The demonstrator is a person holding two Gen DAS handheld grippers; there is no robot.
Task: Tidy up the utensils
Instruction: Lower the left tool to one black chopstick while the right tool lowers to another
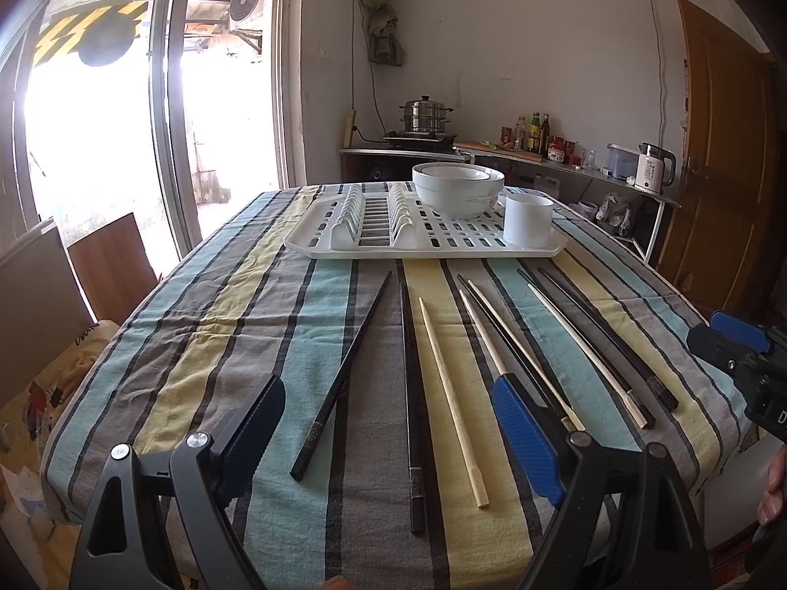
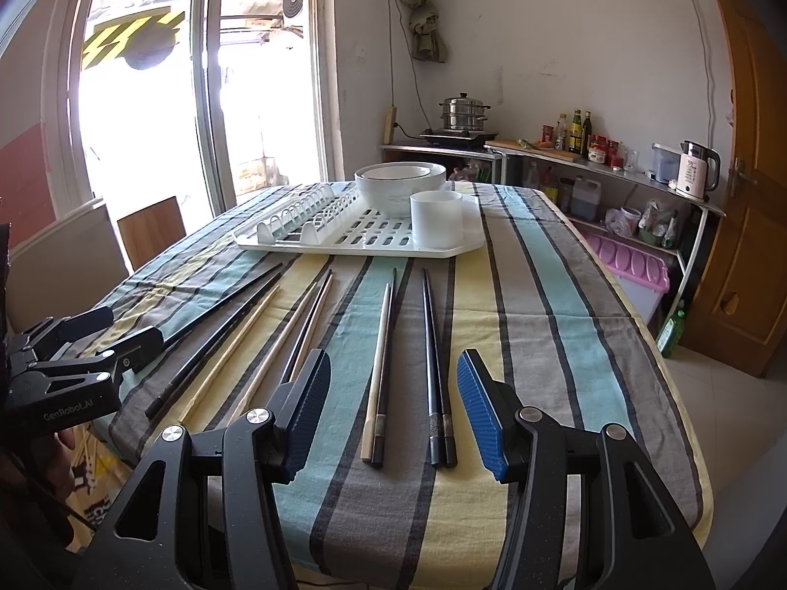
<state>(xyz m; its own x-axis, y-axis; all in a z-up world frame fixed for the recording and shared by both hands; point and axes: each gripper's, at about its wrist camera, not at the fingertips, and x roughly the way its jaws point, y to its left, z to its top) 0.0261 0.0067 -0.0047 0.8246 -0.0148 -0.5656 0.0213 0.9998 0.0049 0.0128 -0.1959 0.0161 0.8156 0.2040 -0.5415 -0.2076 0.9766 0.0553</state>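
Observation:
Several black and pale wooden chopsticks lie loose on the striped tablecloth. In the left wrist view a black chopstick [image 1: 344,373], another black one [image 1: 412,408] and a wooden one [image 1: 452,403] lie between the fingers of my open, empty left gripper [image 1: 393,437]. In the right wrist view a wooden and black pair [image 2: 381,368] and two black chopsticks [image 2: 435,368] lie ahead of my open, empty right gripper [image 2: 393,413]. A white drying tray [image 1: 315,246] with a white cup [image 1: 527,219] and stacked bowls [image 1: 457,189] stands behind them; the cup [image 2: 437,219] also shows in the right wrist view.
The left gripper [image 2: 93,344] shows at the left of the right wrist view, the right gripper [image 1: 728,344] at the right edge of the left wrist view. A chair [image 1: 113,270] stands at the table's left. A counter [image 2: 615,167] with bottles and a kettle lines the back wall.

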